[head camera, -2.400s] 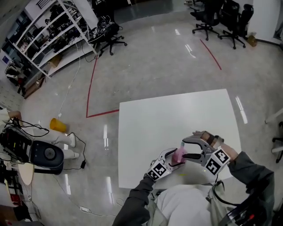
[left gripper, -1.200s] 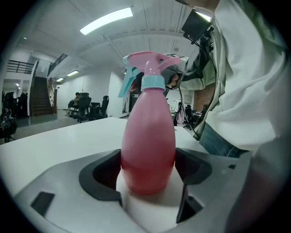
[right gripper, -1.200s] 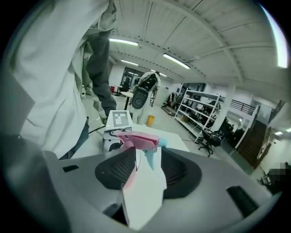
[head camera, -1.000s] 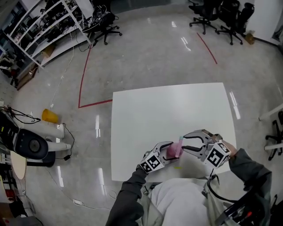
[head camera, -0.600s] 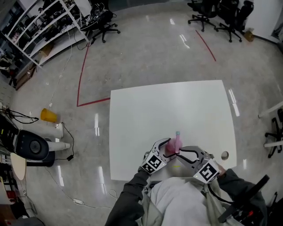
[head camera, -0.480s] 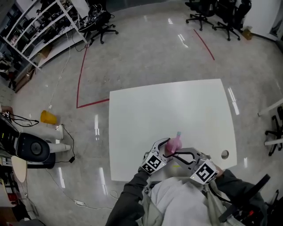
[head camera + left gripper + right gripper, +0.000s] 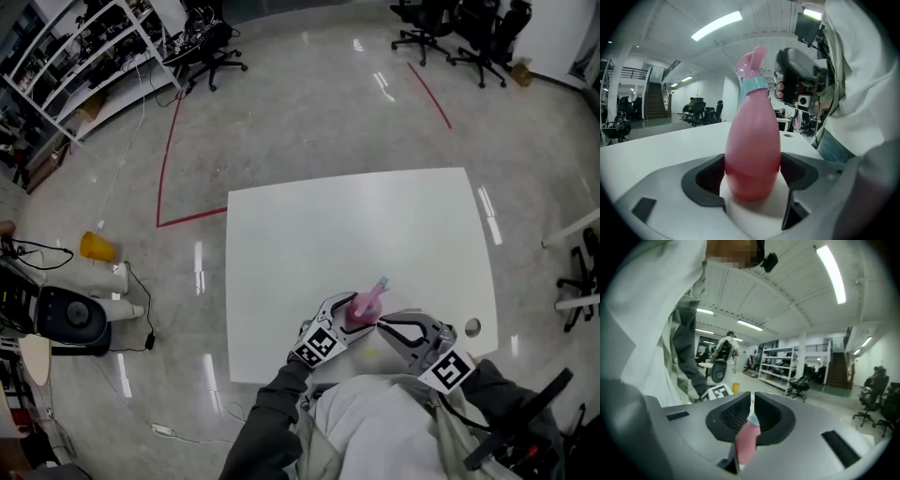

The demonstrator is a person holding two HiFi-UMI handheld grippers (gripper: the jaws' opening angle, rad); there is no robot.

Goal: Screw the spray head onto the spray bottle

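Spray bottle (image 7: 360,310), pink, over near edge of worktop (image 7: 356,225). Body clamped in left gripper (image 7: 348,310), whose jaws hide the base. Spray head (image 7: 752,65) sits on the neck. Right gripper (image 7: 752,401) jaws, just closing, pinch the head; only a sliver shows between them.

white table (image 7: 375,225), orange cup (image 7: 97,247) on floor, shelves (image 7: 84,56) beyond.
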